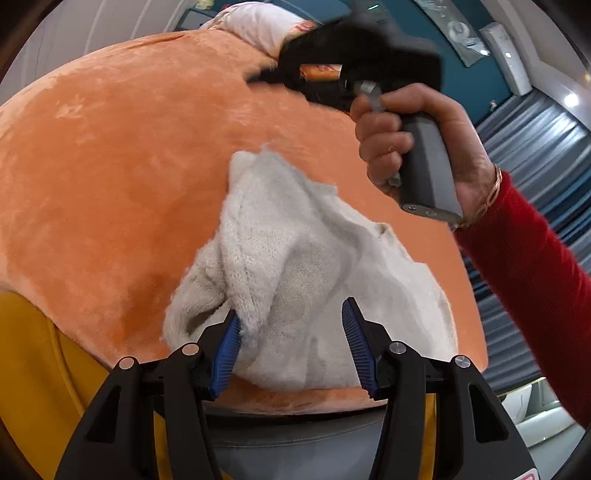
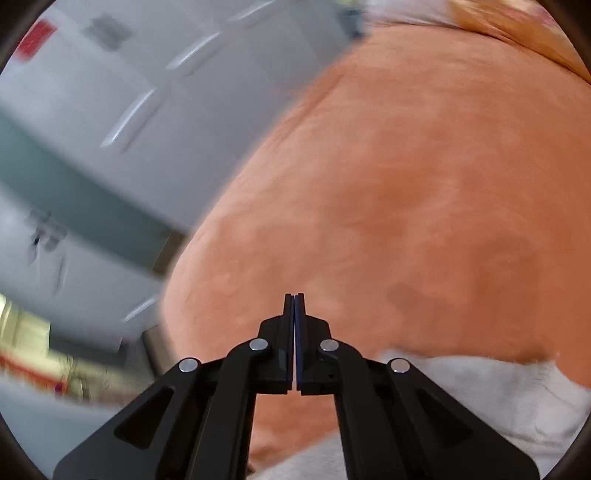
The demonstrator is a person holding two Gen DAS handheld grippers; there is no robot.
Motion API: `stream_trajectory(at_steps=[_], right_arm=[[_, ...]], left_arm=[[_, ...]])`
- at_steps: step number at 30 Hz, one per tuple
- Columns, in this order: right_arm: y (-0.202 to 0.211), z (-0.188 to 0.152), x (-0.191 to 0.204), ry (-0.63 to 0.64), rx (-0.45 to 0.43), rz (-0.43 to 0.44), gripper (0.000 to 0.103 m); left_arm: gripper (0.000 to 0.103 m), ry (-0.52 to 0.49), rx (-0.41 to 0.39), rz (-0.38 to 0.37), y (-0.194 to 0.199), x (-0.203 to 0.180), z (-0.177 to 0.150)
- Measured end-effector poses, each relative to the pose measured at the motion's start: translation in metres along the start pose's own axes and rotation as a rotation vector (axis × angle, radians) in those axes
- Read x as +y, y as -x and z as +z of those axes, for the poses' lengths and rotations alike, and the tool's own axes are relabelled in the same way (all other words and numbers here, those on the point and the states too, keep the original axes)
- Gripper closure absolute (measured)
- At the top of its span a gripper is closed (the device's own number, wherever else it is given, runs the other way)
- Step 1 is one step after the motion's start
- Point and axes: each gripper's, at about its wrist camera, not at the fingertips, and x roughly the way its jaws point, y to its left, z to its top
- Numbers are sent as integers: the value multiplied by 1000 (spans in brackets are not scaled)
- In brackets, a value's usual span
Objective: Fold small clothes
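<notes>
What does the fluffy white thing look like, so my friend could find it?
Find the big orange blanket covering the bed. At its near edge, between the open left tool's blue pads, lies a crumpled white knit garment. It is the only woolly, cream-white lump on the orange.

Bare orange blanket [image 1: 110, 184] left of the white knit garment [image 1: 295, 258]; right hand-held gripper [image 1: 258, 78] hovering beyond it, pillow [image 1: 255, 22] at far edge

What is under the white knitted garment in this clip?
The white knitted garment lies crumpled on an orange plush blanket, which shows all around it. Whatever sits directly beneath the garment's folds is covered, so nothing else can be confirmed there.
</notes>
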Motion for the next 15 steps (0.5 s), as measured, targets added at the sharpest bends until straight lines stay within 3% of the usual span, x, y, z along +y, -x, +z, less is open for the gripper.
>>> stream_trajectory(at_steps=[2, 4, 6, 7, 8, 10, 11, 13, 14, 15], right_arm=[[-14, -5, 7, 78, 77, -150, 97], [-17, -17, 22, 156, 124, -145, 93], [-21, -24, 39, 213, 161, -162, 68], [-28, -28, 47, 252, 184, -211, 46], [-35, -32, 52, 277, 205, -245, 38], [-57, -41, 53, 316, 272, -320, 39], [-67, -44, 52, 330, 295, -352, 46], [-83, -51, 50, 366, 317, -415, 70], [-80, -49, 53, 371, 298, -412, 94], [-69, -43, 55, 339, 266, -365, 95]], left_arm=[[53, 20, -3, -7, -3, 2, 3], [53, 11, -10, -8, -2, -1, 4], [53, 0, -4, -4, -4, -5, 0], [53, -3, 2, -7, -9, -7, -1], [53, -7, 11, -7, -12, -9, -2], [53, -18, 19, 0, -15, -13, -4], [53, -20, 17, 3, -15, -14, -4], [53, -14, 13, 2, -14, -14, -5], [53, 0, 7, -3, -12, -12, -4], [53, 10, -1, -9, -9, -11, -3]])
